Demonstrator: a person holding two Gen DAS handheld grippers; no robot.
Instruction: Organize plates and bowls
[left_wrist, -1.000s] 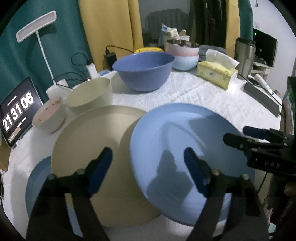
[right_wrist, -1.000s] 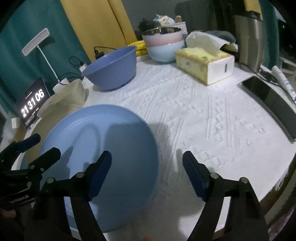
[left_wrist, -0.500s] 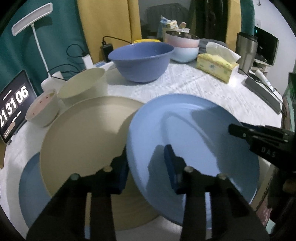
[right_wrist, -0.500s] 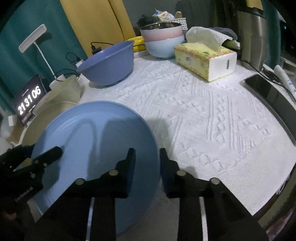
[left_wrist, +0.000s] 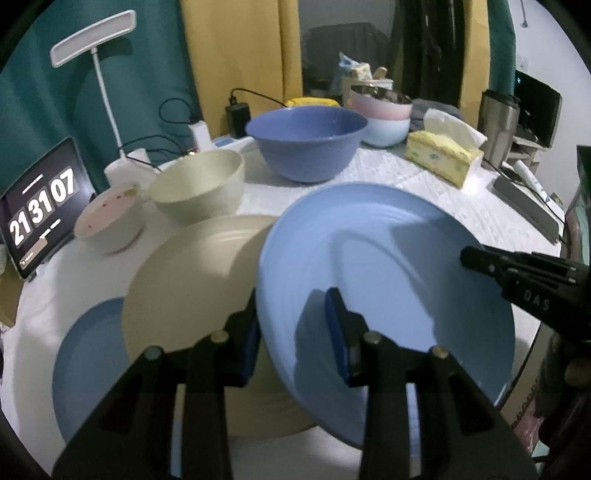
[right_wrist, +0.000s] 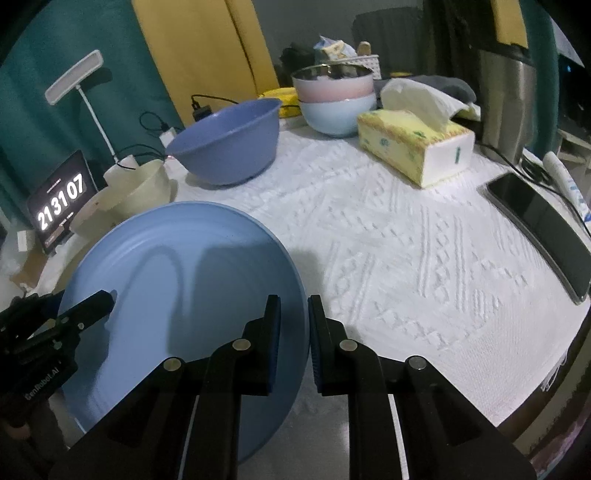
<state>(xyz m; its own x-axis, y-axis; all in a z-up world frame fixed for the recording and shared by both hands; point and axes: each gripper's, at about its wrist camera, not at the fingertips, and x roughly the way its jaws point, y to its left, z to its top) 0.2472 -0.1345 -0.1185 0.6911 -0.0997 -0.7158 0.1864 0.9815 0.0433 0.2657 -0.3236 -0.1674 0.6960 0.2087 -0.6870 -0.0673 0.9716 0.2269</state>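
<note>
- Left wrist view: the left gripper (left_wrist: 295, 330) is seen clamped on the near left rim of the light blue plate (left_wrist: 388, 280), one pad under the rim and one on the plate's face.
- The plate is held tilted above the beige plate (left_wrist: 192, 295), which lies on a darker blue plate (left_wrist: 85, 354) on the desk (left_wrist: 424, 195).
- Behind them, a cream bowl (left_wrist: 199, 188), a small pink-rimmed bowl (left_wrist: 109, 221) and a large blue bowl (left_wrist: 306, 140) are seen.
- Right wrist view: the right gripper (right_wrist: 293, 332) is seen closing its jaws on the plate's right rim, the pads pressing the edge between them.
- The left gripper's tip is seen at the plate's opposite edge.
- A tissue box (right_wrist: 413, 147) is seen well apart on the white cloth.
</note>
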